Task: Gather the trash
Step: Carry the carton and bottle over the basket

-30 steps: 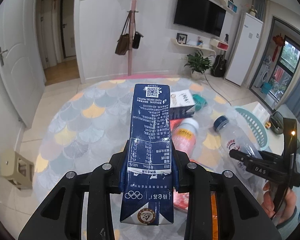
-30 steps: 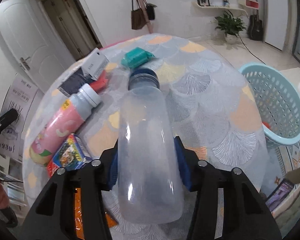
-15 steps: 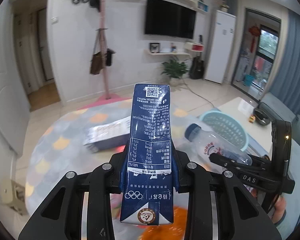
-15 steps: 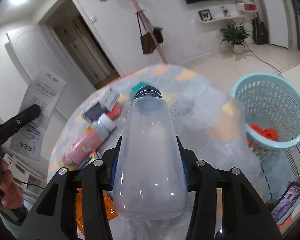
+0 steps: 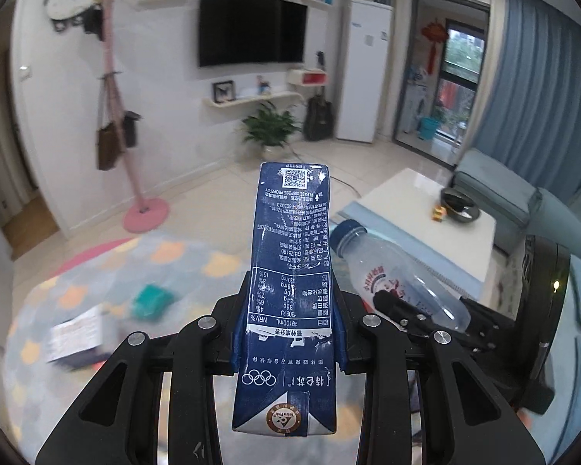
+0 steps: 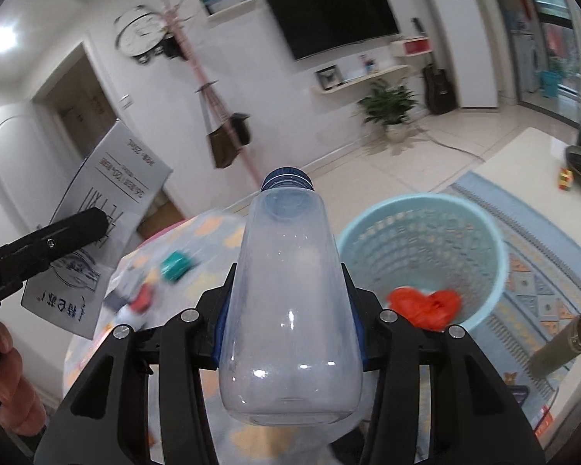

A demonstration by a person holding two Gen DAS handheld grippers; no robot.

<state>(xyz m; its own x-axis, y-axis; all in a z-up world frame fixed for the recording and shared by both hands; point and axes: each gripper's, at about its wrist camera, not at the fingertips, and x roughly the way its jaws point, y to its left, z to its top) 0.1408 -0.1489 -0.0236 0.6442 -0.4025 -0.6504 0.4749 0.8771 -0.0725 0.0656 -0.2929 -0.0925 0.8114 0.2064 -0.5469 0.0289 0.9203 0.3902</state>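
Note:
A dark blue milk carton (image 5: pixel 290 263) stands upright between the pads of my left gripper (image 5: pixel 290 333), which is shut on it. To its right a clear plastic bottle with a blue cap (image 5: pixel 391 279) lies in my right gripper (image 5: pixel 422 314). In the right wrist view the same bottle (image 6: pixel 290 290) fills the middle, cap pointing away, and my right gripper (image 6: pixel 288 329) is shut on its body. Just beyond and to the right is a light blue basket (image 6: pixel 488 228) with crumpled red trash (image 6: pixel 426 306) inside. At the left, my left gripper (image 6: pixel 46 248) holds up the carton (image 6: pixel 108 209).
A round table with a scale-patterned cloth (image 5: pixel 77 271) lies below left, with a teal packet (image 5: pixel 151 300) and a white box (image 5: pixel 77 333) on it. A pink coat stand (image 5: pixel 143 209), a white coffee table (image 5: pixel 426 209) and a blue sofa (image 5: pixel 495 182) surround it. A metal cylinder (image 6: pixel 561 343) lies beside the basket.
Both grippers have swung right and risen, away from the table's trash. The basket has come closer under the bottle. Carton and bottle stay gripped.

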